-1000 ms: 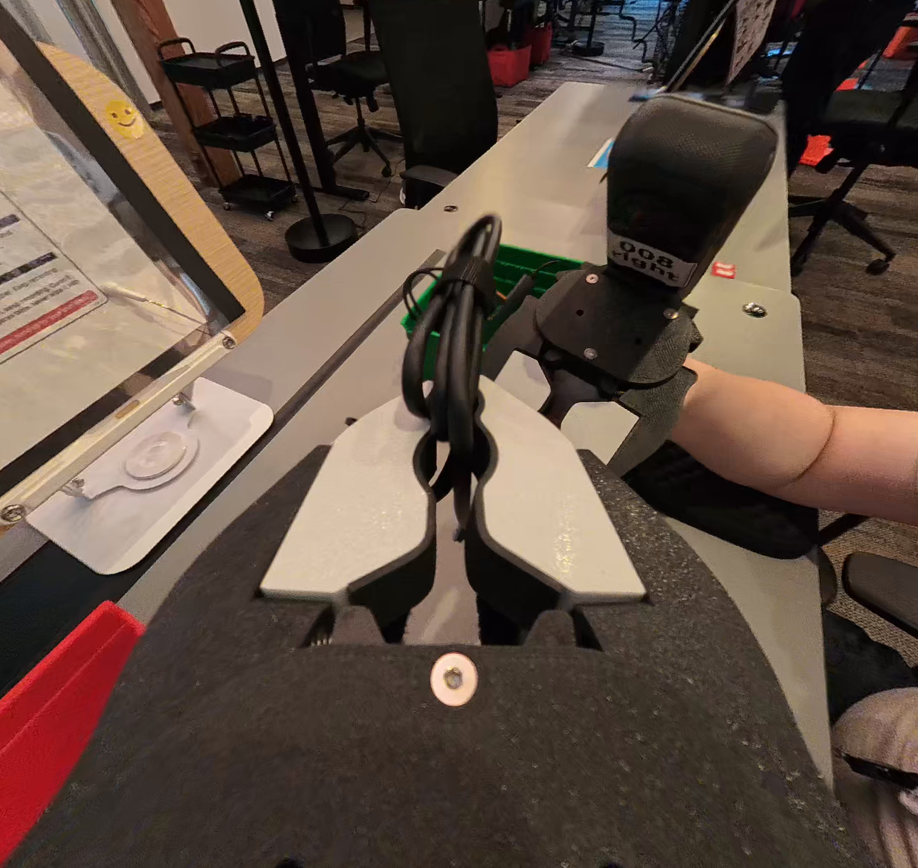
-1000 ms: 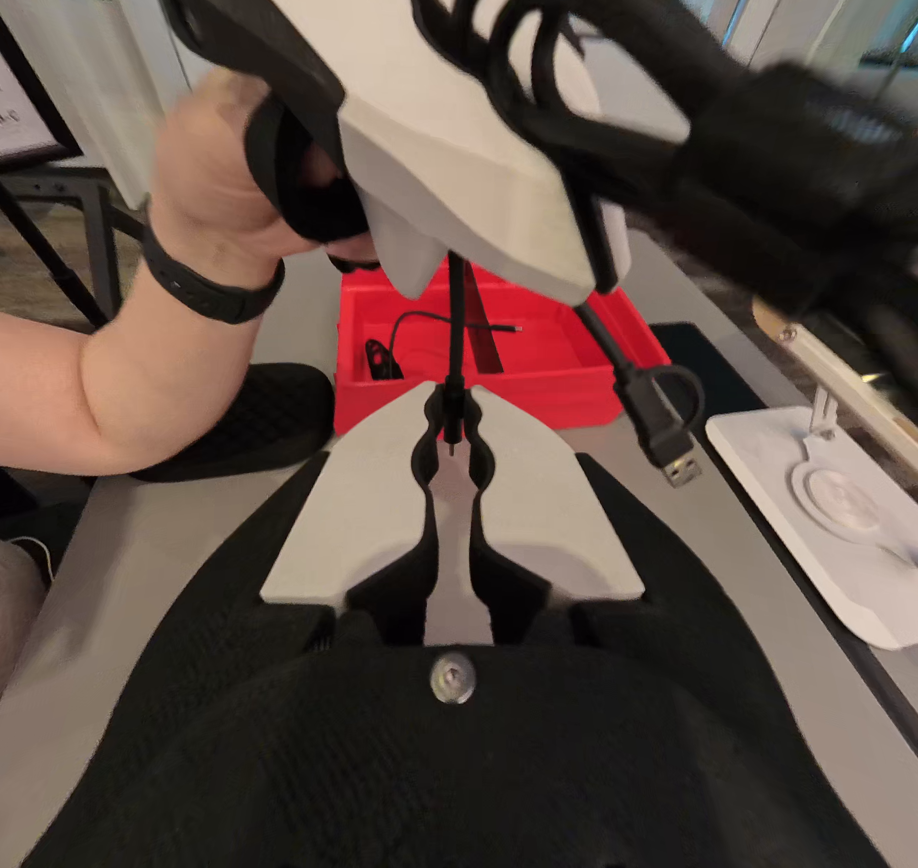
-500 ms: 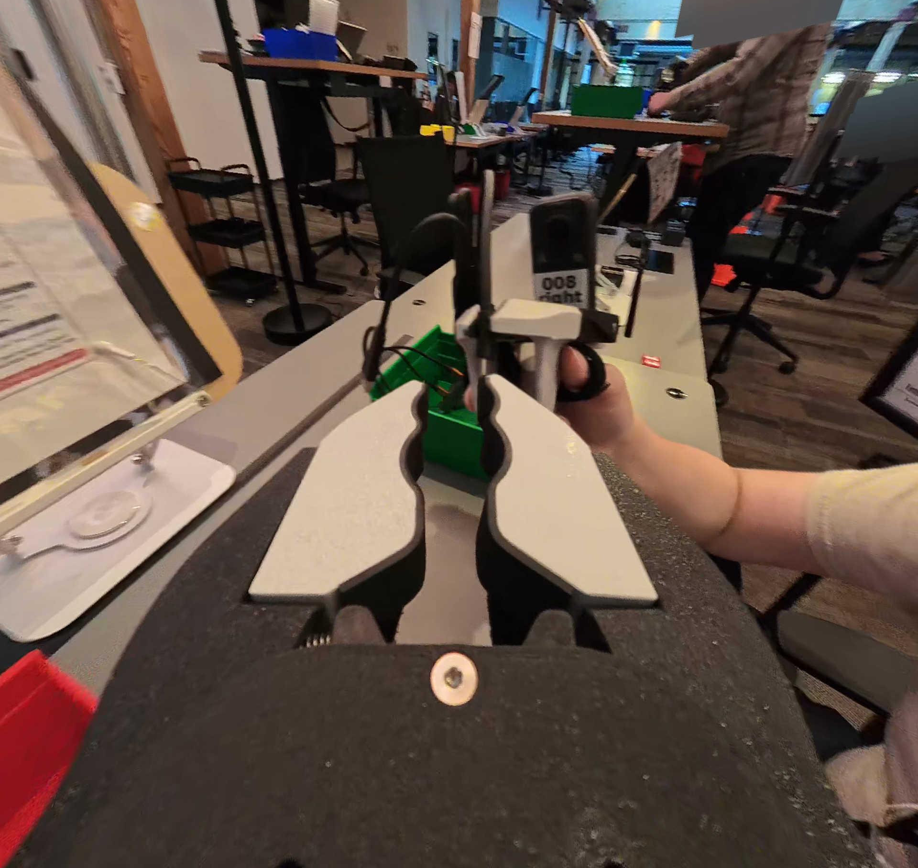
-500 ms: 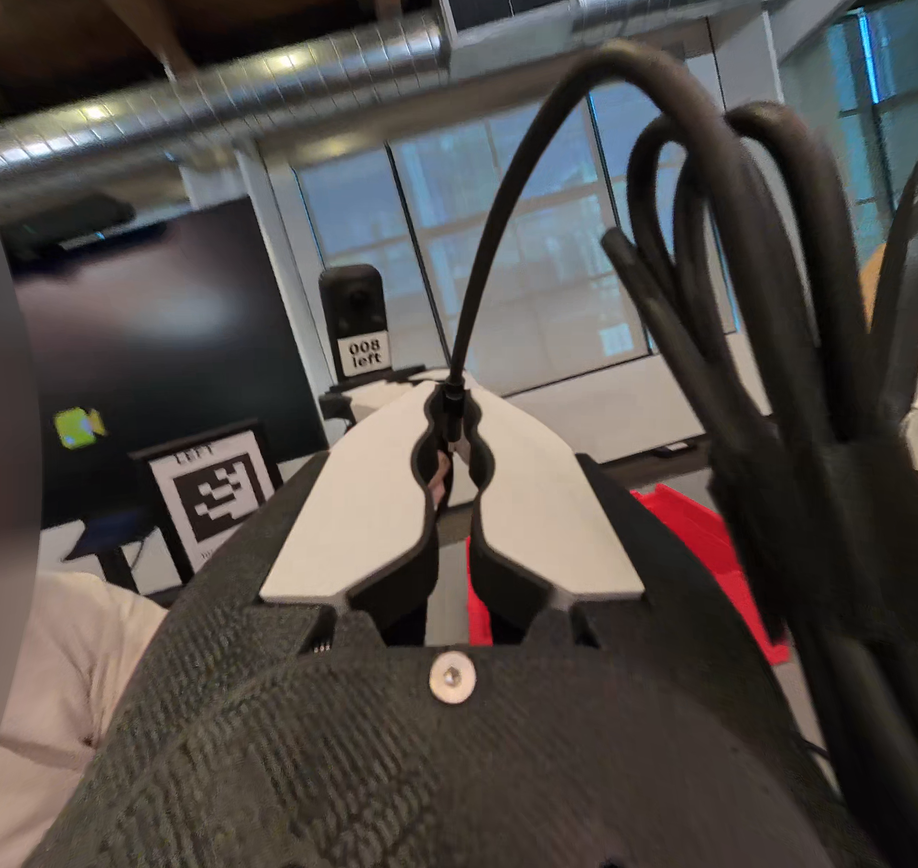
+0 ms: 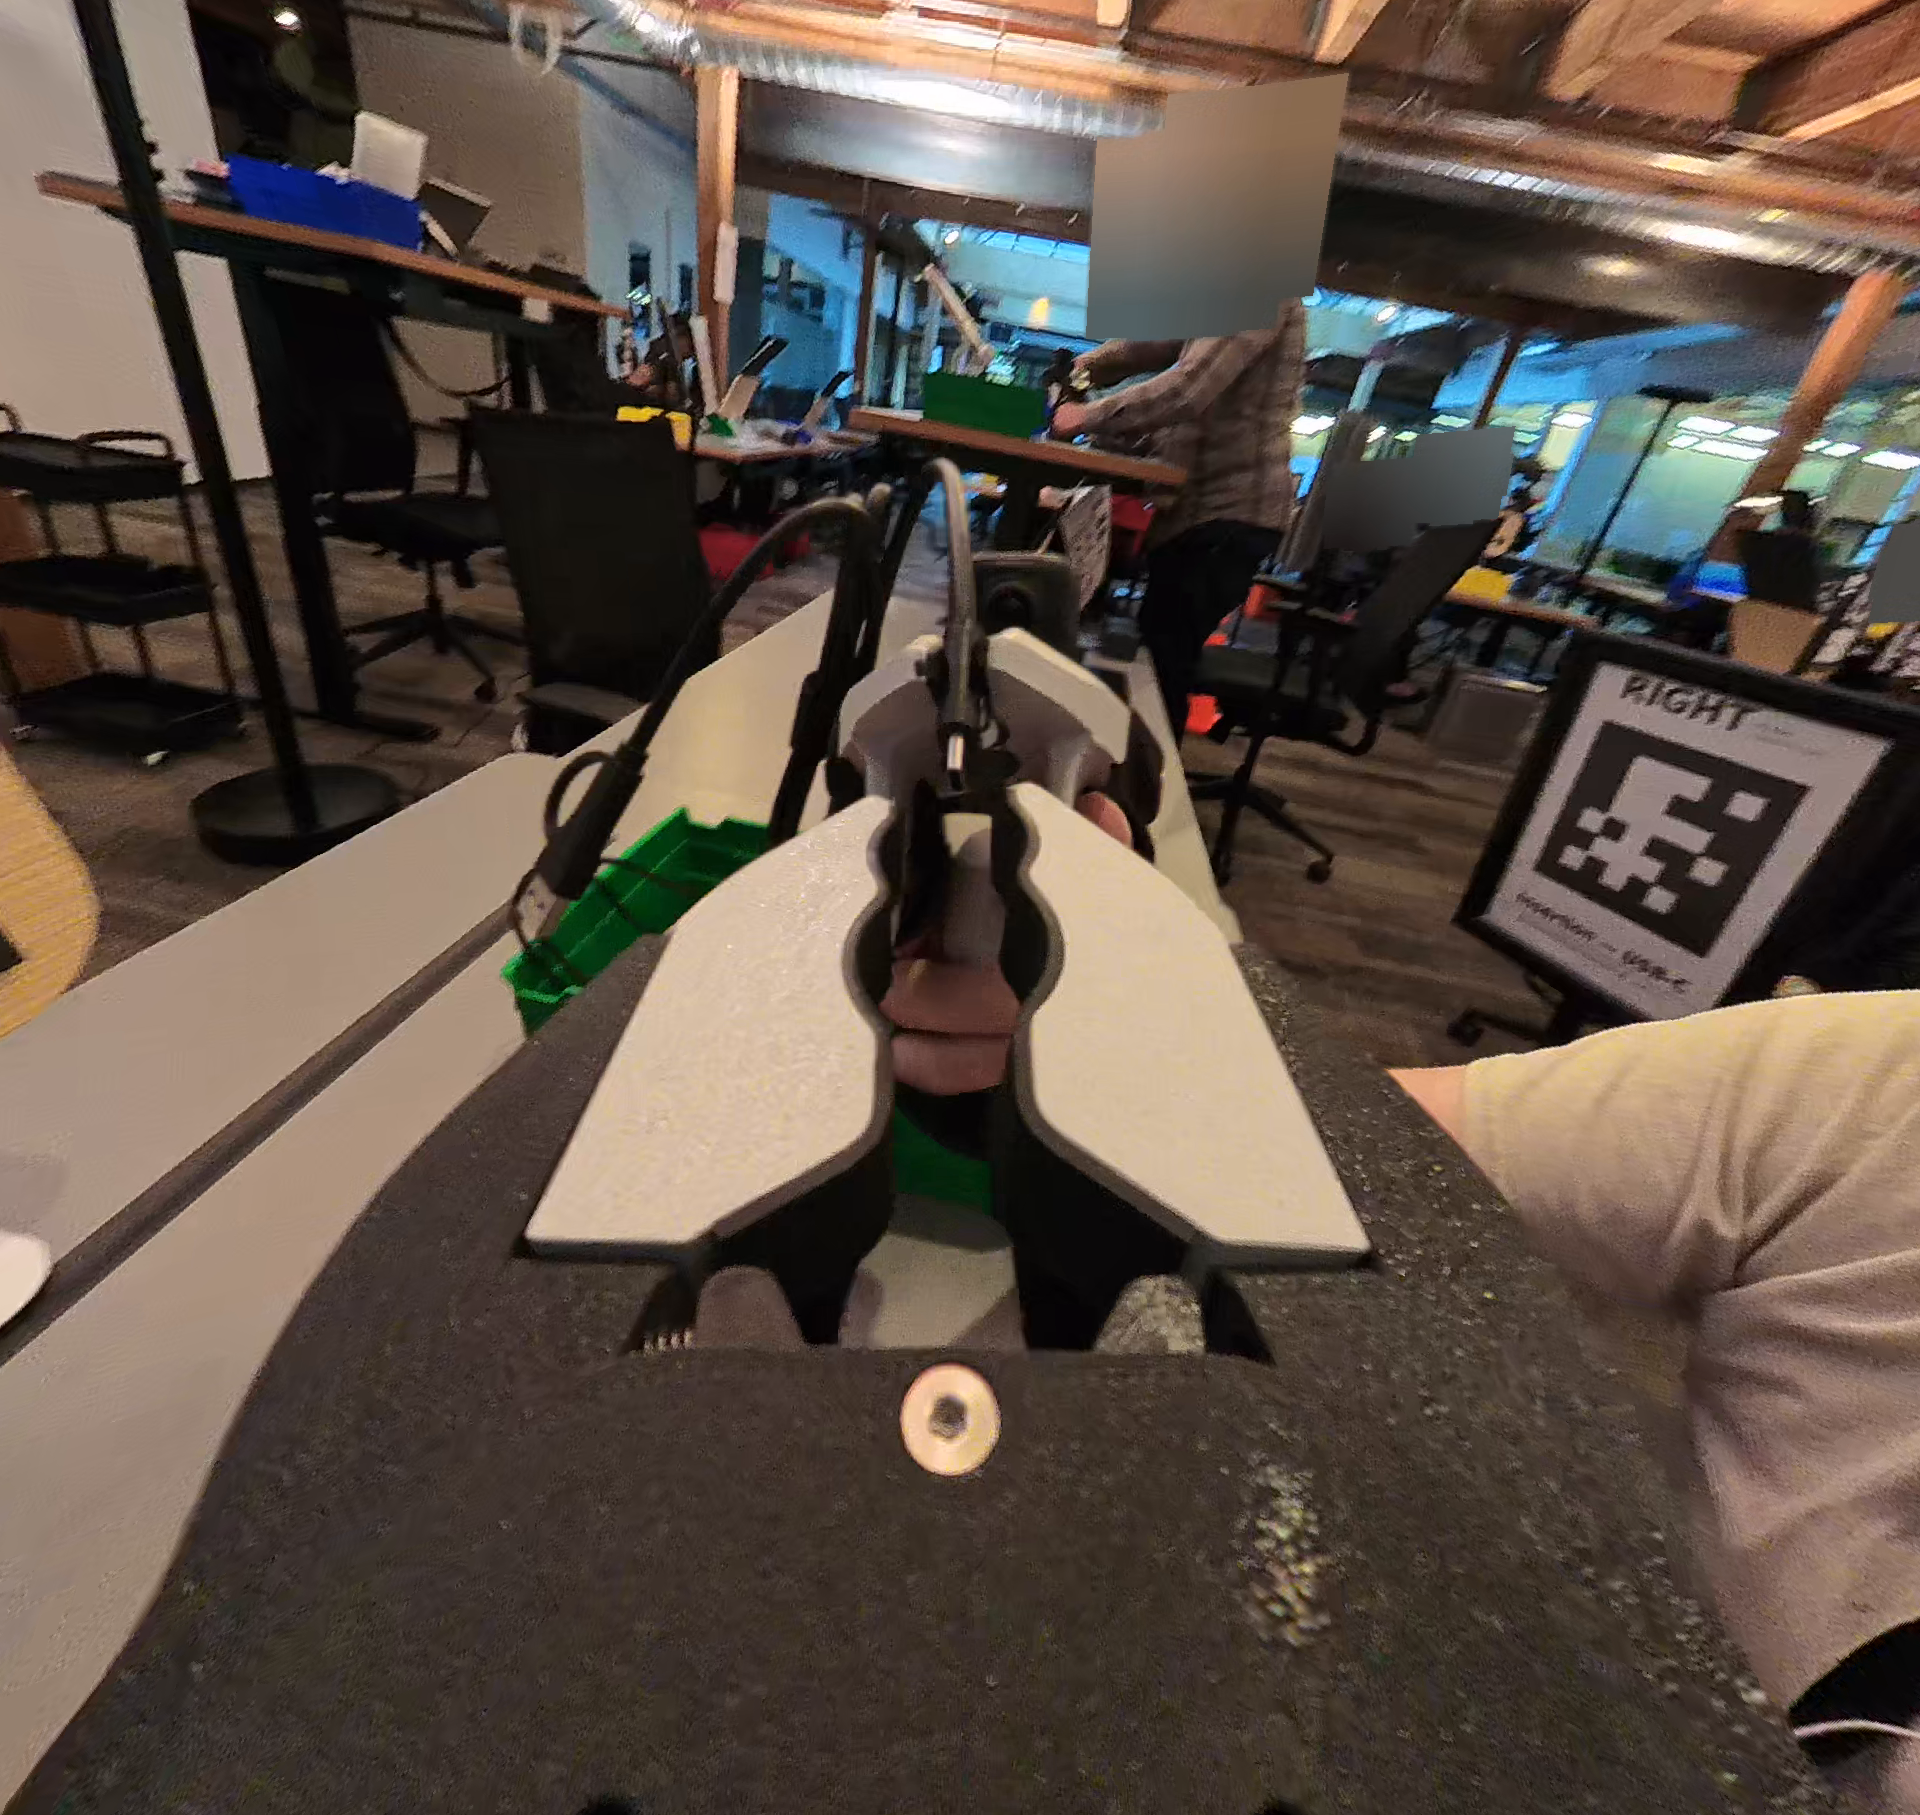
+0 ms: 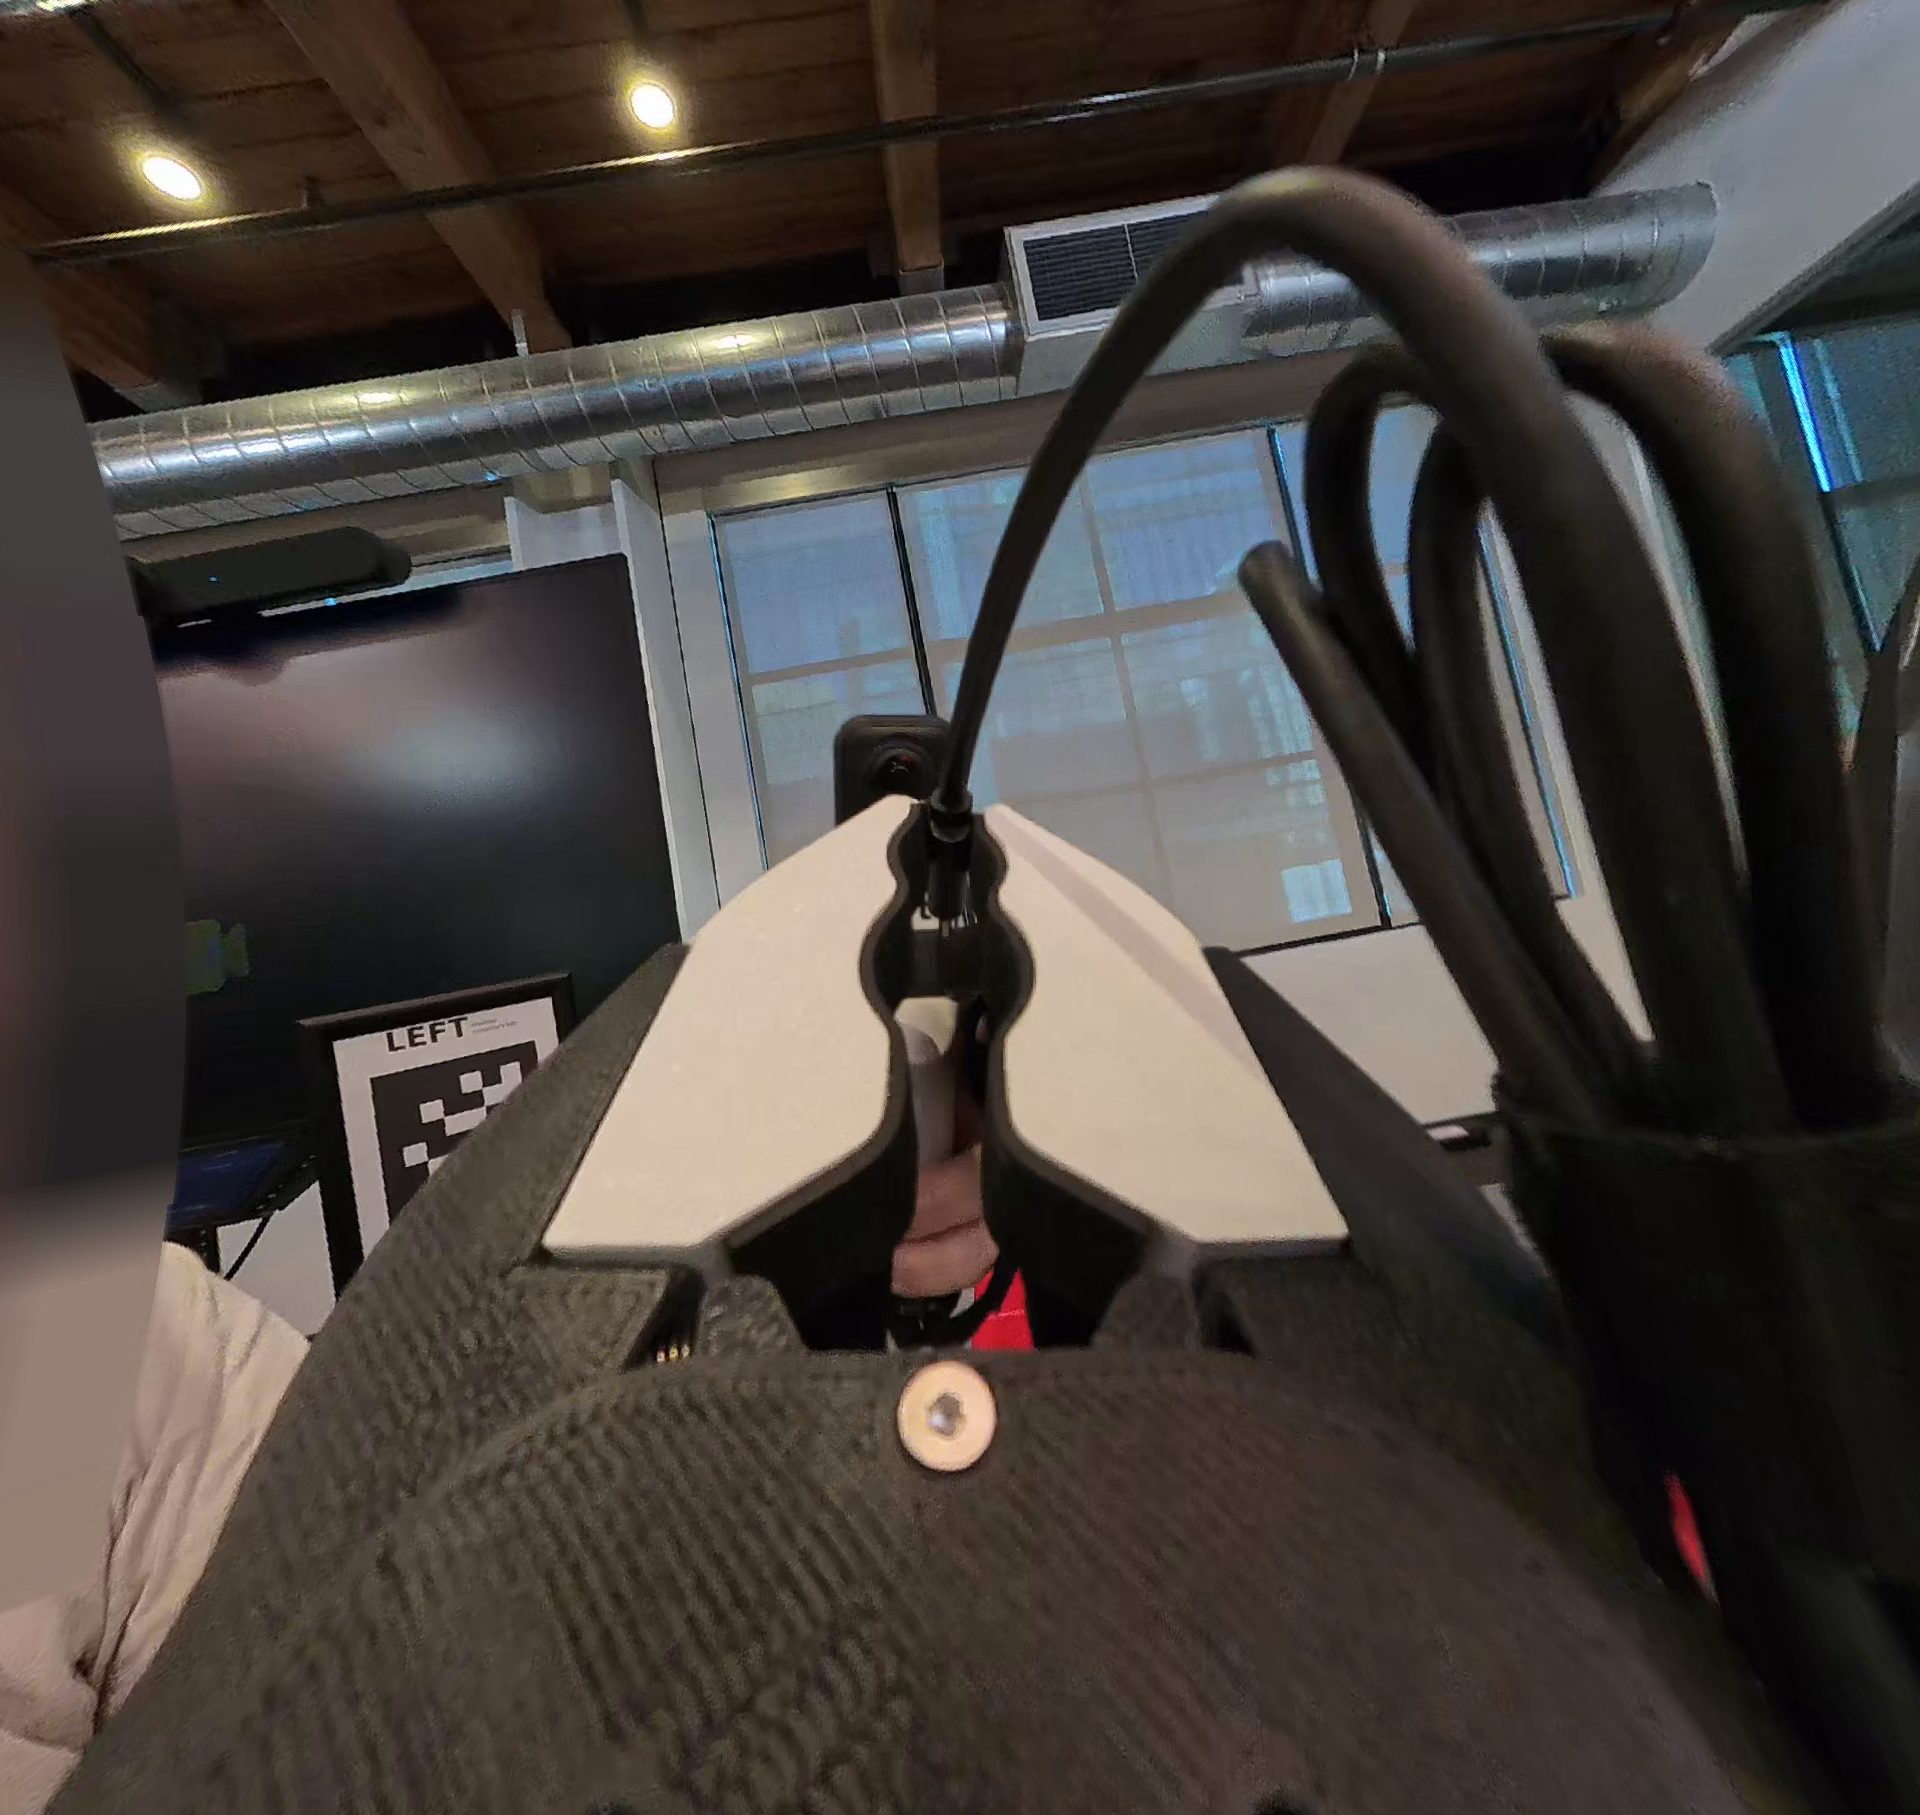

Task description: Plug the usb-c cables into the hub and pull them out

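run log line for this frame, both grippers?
left gripper: open, empty | right gripper: shut on thin black usb-c cable plug | strapped black cable bundle hanging | hub: unseen

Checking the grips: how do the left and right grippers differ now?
The right gripper is shut on a black cable near its plug; the left gripper is open and empty. The right gripper tilts up toward the ceiling; the left gripper looks level across the table. Both have white fingers.

an open-plan office fitted out as a lab is shown. exposed timber ceiling beams (image 5: pixel 1621 20) and metal ducting (image 6: pixel 540 404) are seen overhead. rows of desks (image 5: pixel 997 456), office chairs (image 5: pixel 592 560) and framed marker boards (image 5: pixel 1673 830) are noted.
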The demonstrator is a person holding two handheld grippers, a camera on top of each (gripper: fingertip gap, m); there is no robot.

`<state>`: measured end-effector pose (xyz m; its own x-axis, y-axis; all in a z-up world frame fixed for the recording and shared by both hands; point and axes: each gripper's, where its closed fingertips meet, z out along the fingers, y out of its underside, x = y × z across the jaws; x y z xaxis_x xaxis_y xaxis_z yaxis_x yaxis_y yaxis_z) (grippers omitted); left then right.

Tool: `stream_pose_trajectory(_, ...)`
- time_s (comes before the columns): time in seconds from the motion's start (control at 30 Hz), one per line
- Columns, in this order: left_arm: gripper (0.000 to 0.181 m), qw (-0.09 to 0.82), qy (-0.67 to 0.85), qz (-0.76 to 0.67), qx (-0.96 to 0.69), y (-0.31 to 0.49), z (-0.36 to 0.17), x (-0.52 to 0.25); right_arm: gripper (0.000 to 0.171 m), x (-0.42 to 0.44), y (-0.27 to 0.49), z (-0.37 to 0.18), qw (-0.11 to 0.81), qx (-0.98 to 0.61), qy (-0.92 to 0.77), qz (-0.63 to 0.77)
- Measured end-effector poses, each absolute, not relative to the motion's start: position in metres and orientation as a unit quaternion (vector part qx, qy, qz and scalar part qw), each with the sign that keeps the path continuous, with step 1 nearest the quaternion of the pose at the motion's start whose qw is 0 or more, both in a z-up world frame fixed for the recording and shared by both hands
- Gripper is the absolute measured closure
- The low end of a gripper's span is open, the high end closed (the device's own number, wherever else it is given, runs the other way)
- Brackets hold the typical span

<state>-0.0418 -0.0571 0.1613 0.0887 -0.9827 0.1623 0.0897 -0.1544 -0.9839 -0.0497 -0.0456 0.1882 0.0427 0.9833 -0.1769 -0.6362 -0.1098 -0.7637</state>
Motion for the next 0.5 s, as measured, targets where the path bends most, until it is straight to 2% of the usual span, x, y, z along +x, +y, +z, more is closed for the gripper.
stream_pose_trajectory(0.2,0.164,0.501,0.425,-0.567,-0.497,-0.070,0.170,-0.038,0.164,-0.052,-0.053,0.191,0.624,-0.351,-0.251,0.651)
stream_pose_trajectory(0.37,0.172,0.526,0.404,-0.579,-0.474,-0.068,0.178,-0.041,0.164,-0.054,-0.056,0.191,0.618,-0.344,-0.252,0.661)
stream_pose_trajectory(0.5,0.172,0.530,0.404,-0.570,-0.480,-0.066,0.176,-0.039,0.164,-0.054,-0.056,0.191,0.623,-0.341,-0.252,0.658)
